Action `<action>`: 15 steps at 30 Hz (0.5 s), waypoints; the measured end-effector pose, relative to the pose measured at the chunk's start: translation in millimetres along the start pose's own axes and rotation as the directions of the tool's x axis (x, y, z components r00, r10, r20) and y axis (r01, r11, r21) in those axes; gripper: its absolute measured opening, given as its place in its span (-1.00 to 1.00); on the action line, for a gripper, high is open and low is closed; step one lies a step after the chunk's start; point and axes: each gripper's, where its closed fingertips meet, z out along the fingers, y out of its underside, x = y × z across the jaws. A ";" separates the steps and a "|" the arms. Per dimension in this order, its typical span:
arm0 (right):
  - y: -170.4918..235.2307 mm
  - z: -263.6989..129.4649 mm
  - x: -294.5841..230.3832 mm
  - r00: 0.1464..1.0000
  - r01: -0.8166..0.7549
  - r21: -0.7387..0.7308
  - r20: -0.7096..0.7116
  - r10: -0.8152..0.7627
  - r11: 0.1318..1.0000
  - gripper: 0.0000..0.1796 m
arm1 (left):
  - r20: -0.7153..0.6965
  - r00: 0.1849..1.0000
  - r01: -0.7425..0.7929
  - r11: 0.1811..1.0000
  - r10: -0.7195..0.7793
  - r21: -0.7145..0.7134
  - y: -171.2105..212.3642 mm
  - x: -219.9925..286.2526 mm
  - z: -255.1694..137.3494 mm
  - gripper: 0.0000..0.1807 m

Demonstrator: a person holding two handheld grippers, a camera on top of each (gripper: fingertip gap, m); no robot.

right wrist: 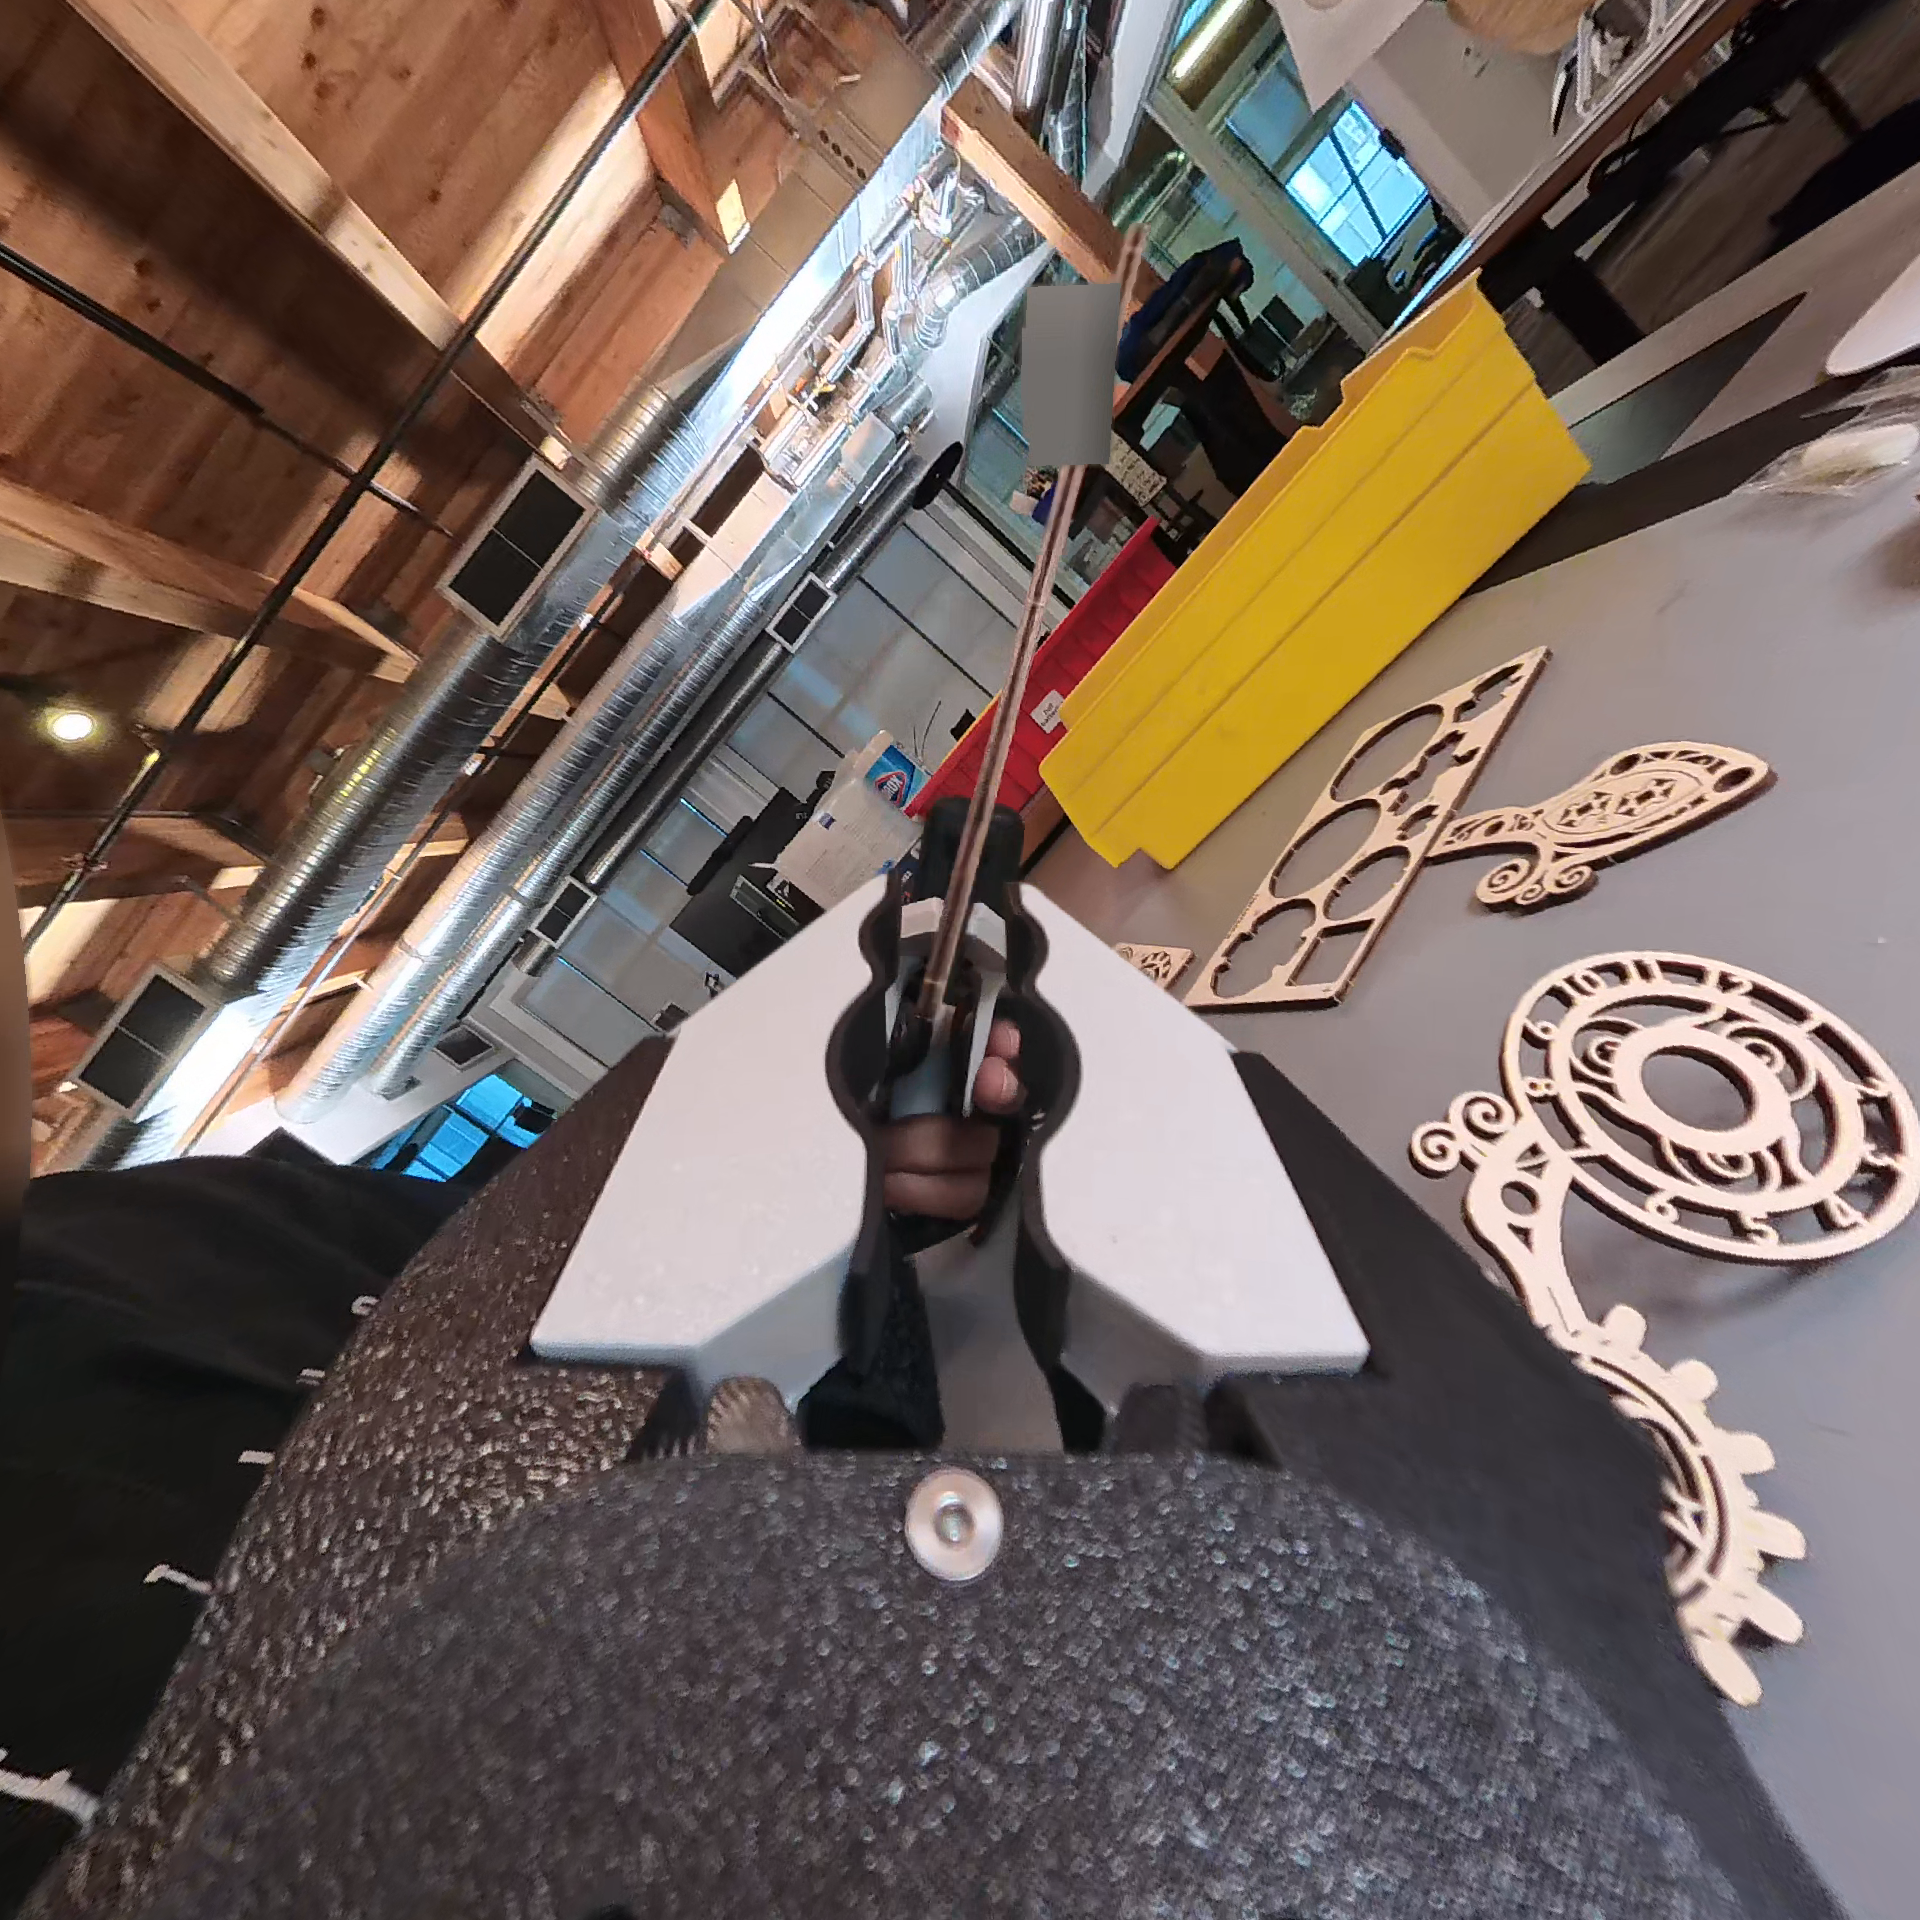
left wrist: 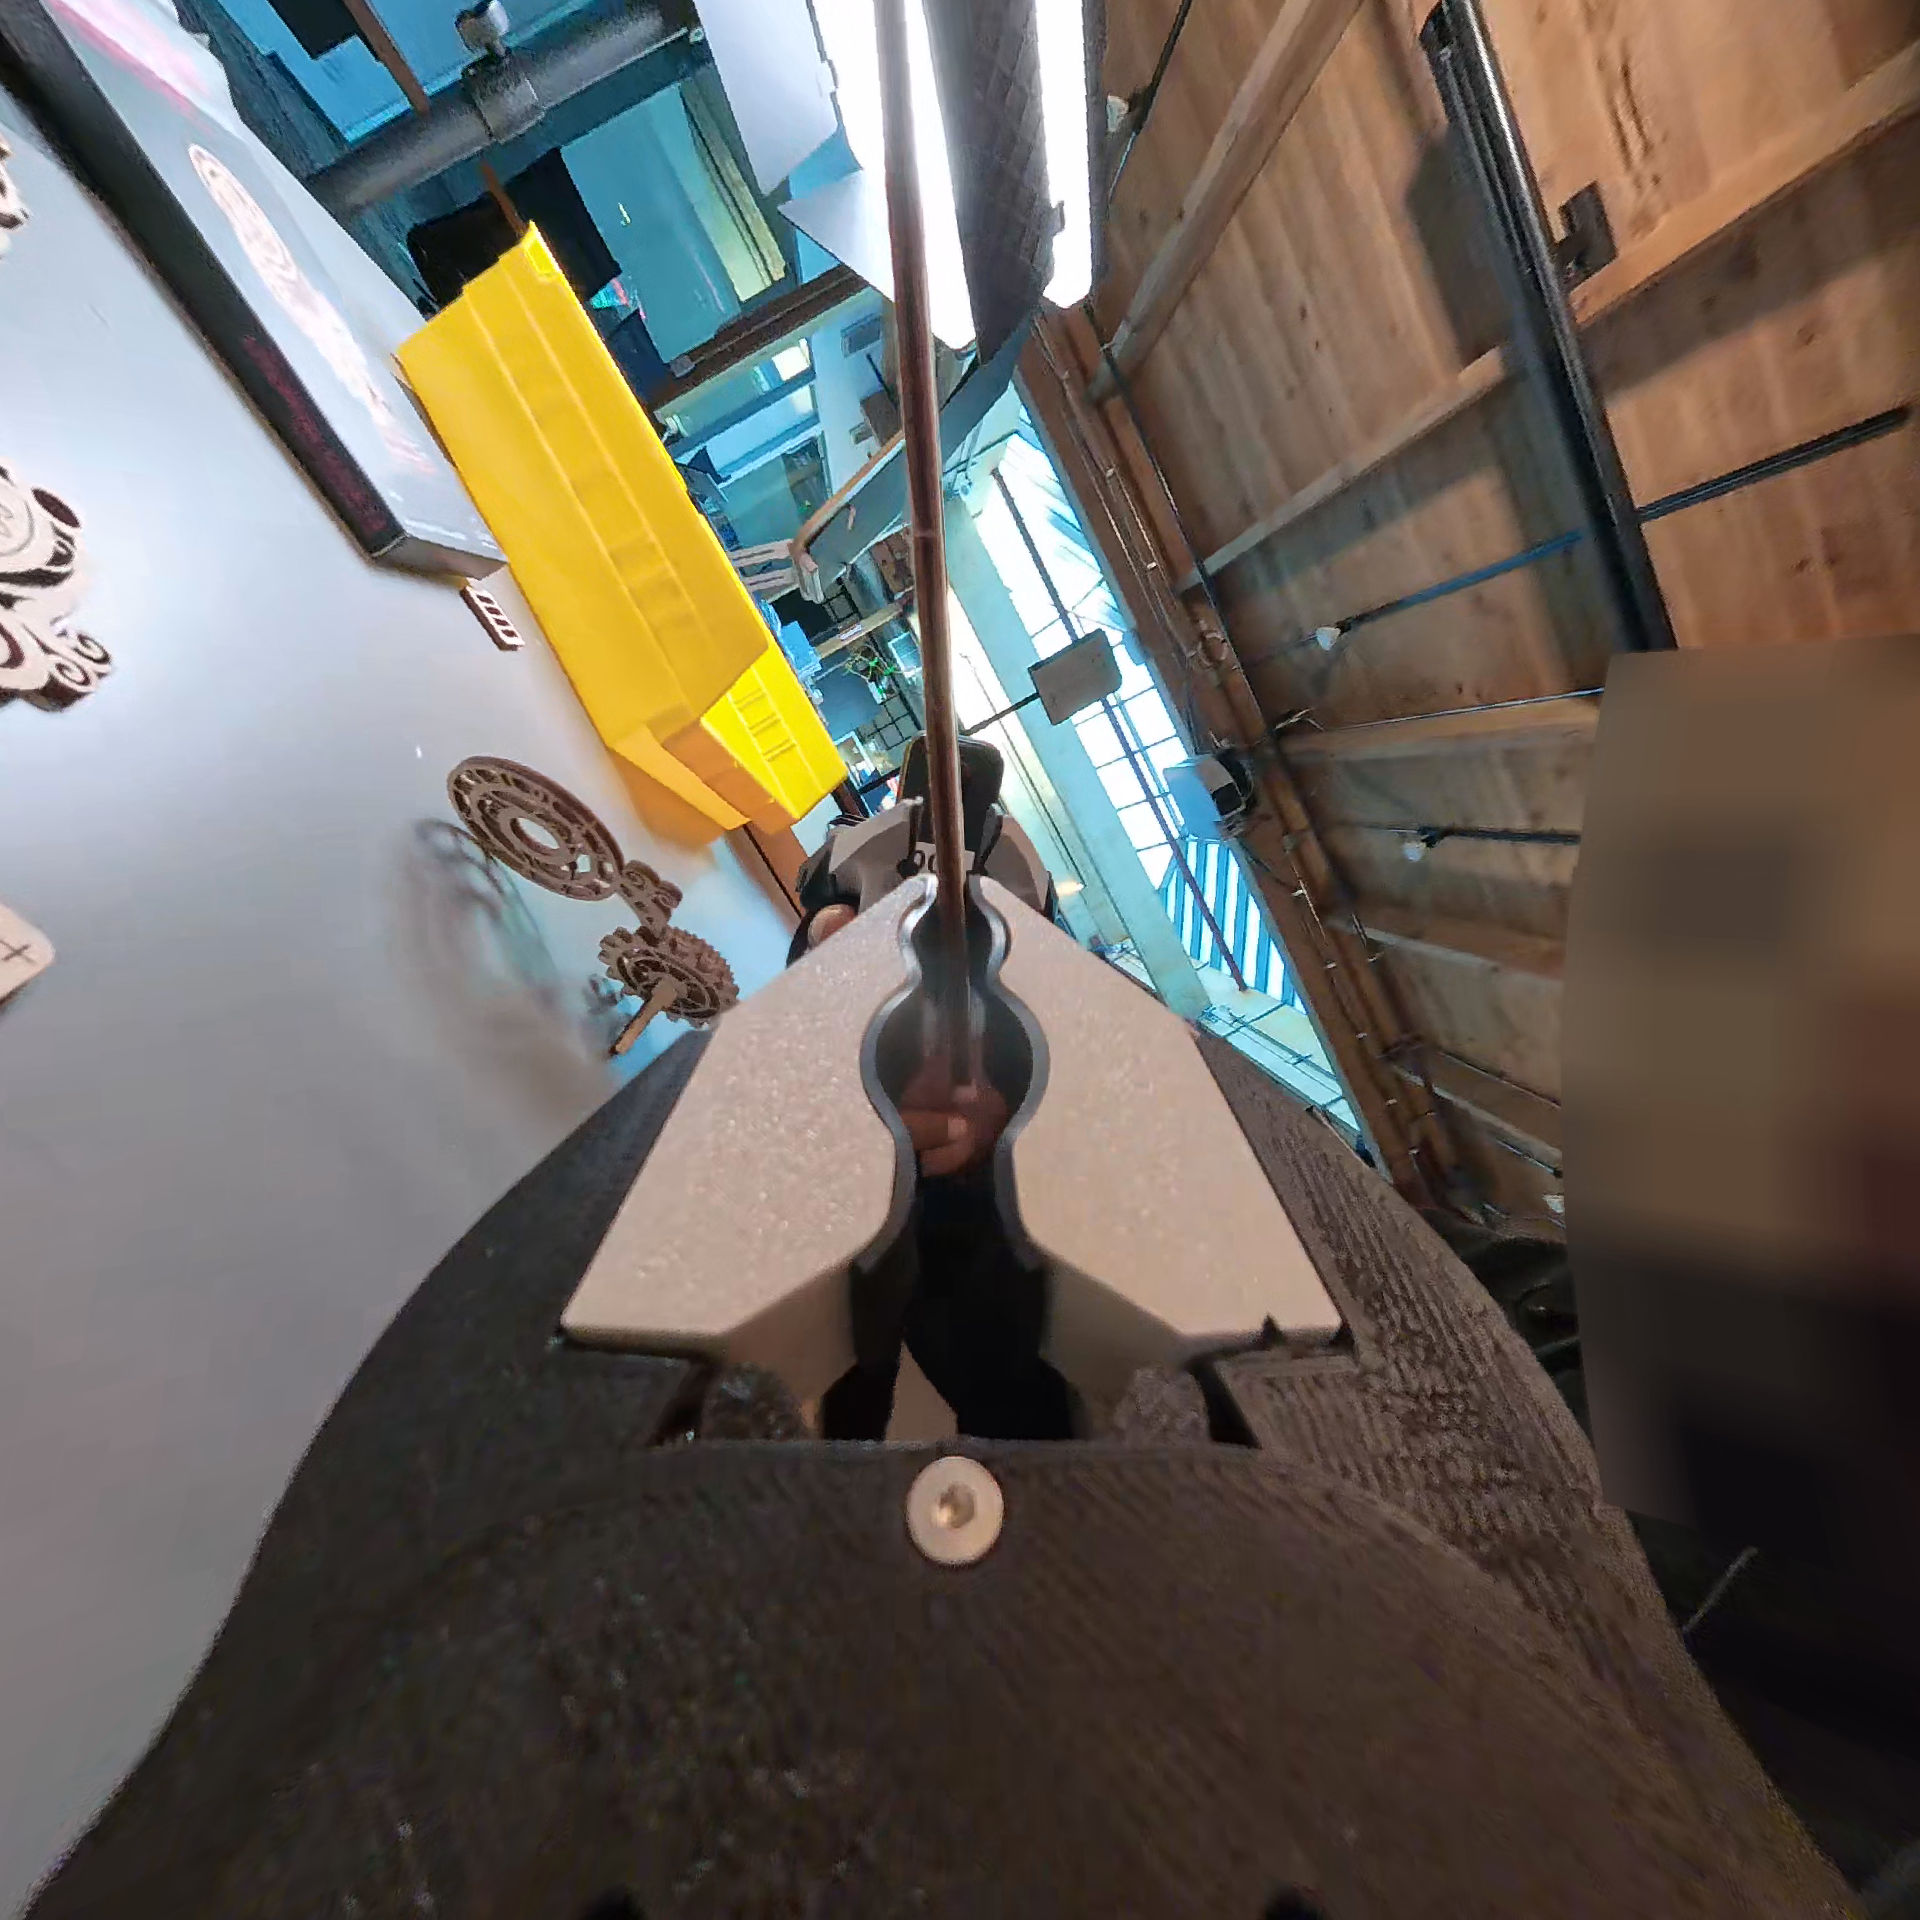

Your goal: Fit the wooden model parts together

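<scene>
**Thin wooden part pinched edge-on by both grippers, held well above table**

A thin wooden part (left wrist: pixel 928 582) was seen edge-on in both wrist views, running straight out from the fingertips w/ its long axis pointing up and away from the table (left wrist: pixel 208 1039). The left gripper (left wrist: pixel 943 904) was pressed together on it; the right gripper (right wrist: pixel 951 914) likewise closed on the same part (right wrist: pixel 1023 644). In each view the opposite gripper and a hand (right wrist: pixel 951 1164) were seen through the finger gap, so the two faced each other approx. head-on.

The remaining pieces lay flat, well apart from the held part: a ring-shaped fretwork piece (right wrist: pixel 1704 1101), a cut-out sheet (right wrist: pixel 1351 862) and a scrolled bracket (right wrist: pixel 1621 821) near the yellow bins (right wrist: pixel 1299 644). The ring piece was judged nearer the right gripper, off to its right and below. Any fitting was judged to need the part's edge lined up w/ a slot first.
</scene>
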 end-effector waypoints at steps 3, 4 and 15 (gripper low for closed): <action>6.7 2.0 2.0 1.000 -0.002 -0.032 -0.004 0.002 0.999 -0.81 | -0.001 1.000 0.013 1.000 -0.013 -0.001 0.8 -2.4 -1.5 -0.99; 9.3 2.8 2.2 1.000 -0.004 -0.043 -0.003 0.003 0.999 -0.82 | -0.003 1.000 0.022 1.000 -0.022 0.000 0.8 -3.2 -2.0 -0.99; 22.5 5.9 7.6 1.000 0.005 -0.104 -0.024 -0.007 0.995 -0.97 | -0.001 1.000 0.027 1.000 -0.027 0.000 1.1 -10.0 -4.7 -0.99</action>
